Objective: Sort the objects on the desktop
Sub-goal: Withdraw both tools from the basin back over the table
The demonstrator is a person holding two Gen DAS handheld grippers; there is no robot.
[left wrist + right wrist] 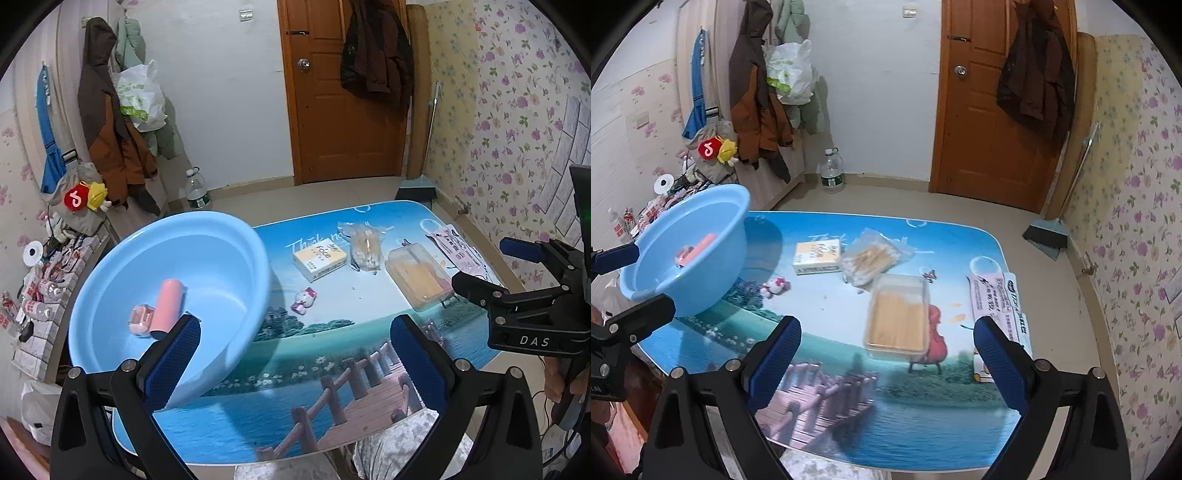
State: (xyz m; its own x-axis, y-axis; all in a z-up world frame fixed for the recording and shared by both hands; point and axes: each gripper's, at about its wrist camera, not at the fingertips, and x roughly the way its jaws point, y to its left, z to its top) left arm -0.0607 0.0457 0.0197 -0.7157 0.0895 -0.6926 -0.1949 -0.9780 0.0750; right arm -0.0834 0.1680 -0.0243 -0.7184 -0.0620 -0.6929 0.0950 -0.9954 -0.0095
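A light blue basin [207,254] [713,243] stands on the table's left end. It holds a pink roller [168,306] and a small pink case [140,319]. On the table lie a yellow-white box [320,258] [817,256], a clear bag of swabs [365,248] [873,258], a clear box with yellow contents [417,278] [897,317], a small pink cat figure [304,300] [775,286] and a pink-white packet [460,251] [995,306]. My left gripper [295,362] is open and empty beside the basin. My right gripper [886,365] is open and empty above the near table edge, and also shows in the left wrist view [498,273].
The table [332,369] [923,424] has a printed lake scene. Behind it are bare floor, a wooden door [343,103], hung coats [757,92], a water bottle [833,175] and a dustpan [1047,234]. A cluttered shelf [40,295] stands left.
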